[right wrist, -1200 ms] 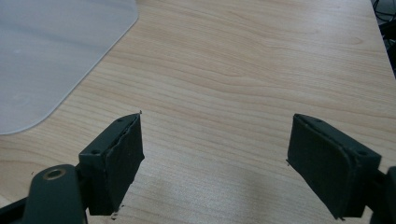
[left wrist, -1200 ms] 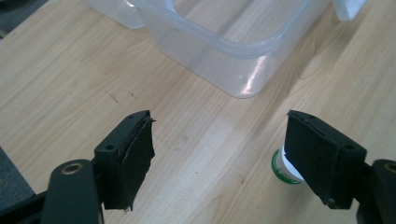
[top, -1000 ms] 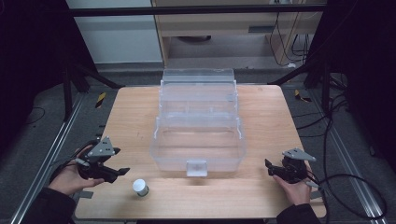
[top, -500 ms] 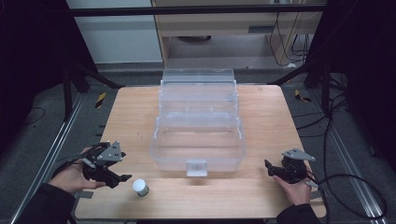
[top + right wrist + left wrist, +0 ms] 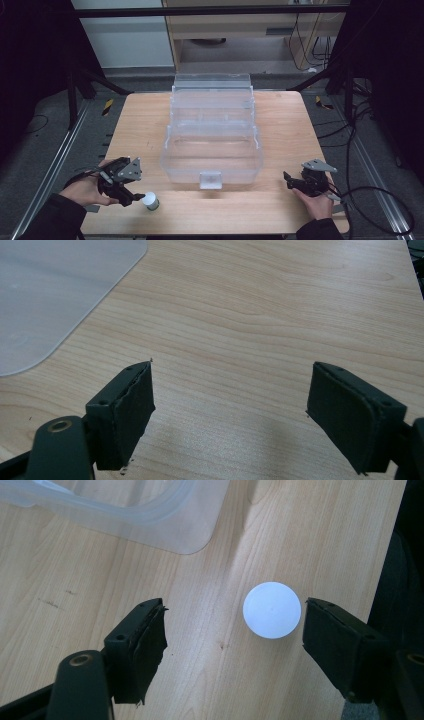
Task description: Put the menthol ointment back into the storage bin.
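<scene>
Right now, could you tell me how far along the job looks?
Early. Done: the left gripper stands open around the white-capped bottle, jaws either side. In hand: nothing is gripped; the right gripper is open over bare table. Left: closing, lifting, presumably into the clear bin.

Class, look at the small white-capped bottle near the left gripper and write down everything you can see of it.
The small bottle stands upright on the wooden table, near its front edge, left of the clear plastic bin. Its cap is round, flat, plain white and looks like smooth plastic; the body below looks dark greenish, too small to read. It sits between the open jaws of the left gripper, nearer one jaw, with a thin gap visible. Only the table touches it.
</scene>
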Available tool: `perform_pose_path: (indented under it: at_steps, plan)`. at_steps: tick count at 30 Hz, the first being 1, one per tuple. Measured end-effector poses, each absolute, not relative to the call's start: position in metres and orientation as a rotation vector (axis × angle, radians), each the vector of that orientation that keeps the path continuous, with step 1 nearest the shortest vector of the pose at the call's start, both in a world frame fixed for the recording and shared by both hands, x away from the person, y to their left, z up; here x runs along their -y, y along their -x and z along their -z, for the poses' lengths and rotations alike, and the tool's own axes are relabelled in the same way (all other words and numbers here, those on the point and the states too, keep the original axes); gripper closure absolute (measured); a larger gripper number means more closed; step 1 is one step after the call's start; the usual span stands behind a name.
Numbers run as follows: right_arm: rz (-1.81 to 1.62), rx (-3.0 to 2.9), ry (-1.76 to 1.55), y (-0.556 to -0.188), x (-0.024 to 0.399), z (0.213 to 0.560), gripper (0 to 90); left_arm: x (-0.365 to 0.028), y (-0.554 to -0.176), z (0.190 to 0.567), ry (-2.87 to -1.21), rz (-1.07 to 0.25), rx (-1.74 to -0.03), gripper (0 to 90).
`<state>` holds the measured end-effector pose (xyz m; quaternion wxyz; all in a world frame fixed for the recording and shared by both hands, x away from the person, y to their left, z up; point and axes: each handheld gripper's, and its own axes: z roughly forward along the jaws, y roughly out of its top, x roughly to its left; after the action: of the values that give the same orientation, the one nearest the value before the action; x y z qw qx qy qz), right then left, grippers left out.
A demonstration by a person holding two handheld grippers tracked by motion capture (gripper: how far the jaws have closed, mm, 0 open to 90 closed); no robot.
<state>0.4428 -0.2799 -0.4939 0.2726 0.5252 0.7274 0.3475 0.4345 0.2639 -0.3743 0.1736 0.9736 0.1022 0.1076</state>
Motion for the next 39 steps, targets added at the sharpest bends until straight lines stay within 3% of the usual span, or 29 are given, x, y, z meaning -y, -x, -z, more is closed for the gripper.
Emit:
perform_pose_path:
  at_steps: [39]
  plan:
    - [-0.926,-1.987,-1.418,-0.444,0.278,0.496,19.1,-0.241,-0.434,0.417,-2.907,-0.191,-0.162,31.8]
